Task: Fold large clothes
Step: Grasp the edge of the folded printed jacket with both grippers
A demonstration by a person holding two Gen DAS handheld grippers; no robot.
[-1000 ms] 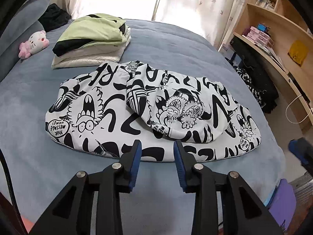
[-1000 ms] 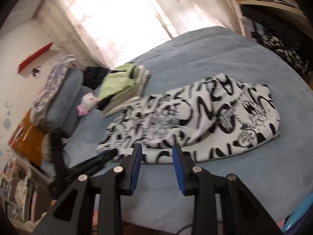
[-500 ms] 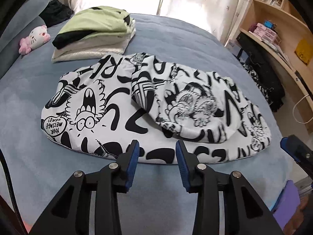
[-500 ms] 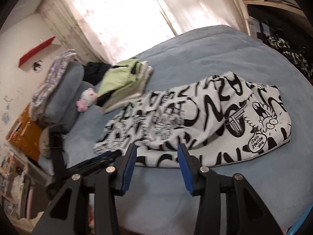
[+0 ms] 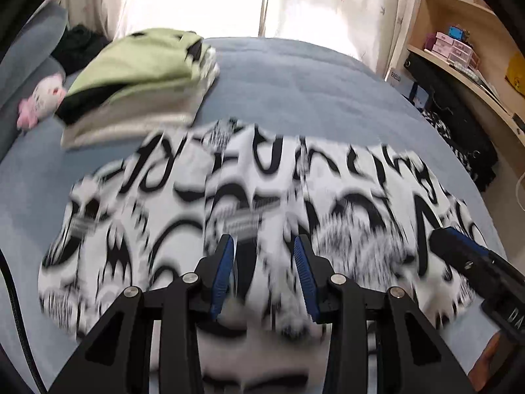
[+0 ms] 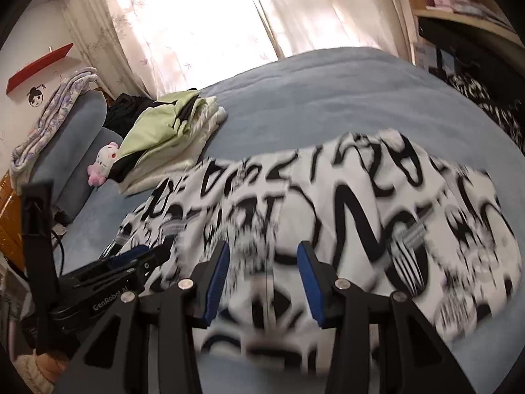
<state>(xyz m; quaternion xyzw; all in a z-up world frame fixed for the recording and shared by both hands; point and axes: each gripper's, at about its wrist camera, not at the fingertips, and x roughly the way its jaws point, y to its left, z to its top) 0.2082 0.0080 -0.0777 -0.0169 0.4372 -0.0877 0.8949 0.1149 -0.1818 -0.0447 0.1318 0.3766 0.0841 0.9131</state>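
Black-and-white printed fabric, the large garment point(image 5: 262, 197), is spread partly folded on the blue bed point(image 5: 295, 82), directly under and ahead of both sets of fingers. Left gripper point(image 5: 262, 275) is angled steeply down over the near hem, fingers parted, nothing pinched; cloth is seen in the gap, but contact cannot be told through the blur. Right gripper point(image 6: 262, 275) is held the same way beside it, fingers parted and empty, jaws just closed slightly. Risk, as judged: only the top layer may be caught, since a folded flap lies just beyond the fingers, so the fold would be pulled apart. A skewed fold is likely if the hem is pinched unevenly. Folded pile point(image 5: 137, 78), far beyond the left fingers, could be nudged by the lifted cloth.
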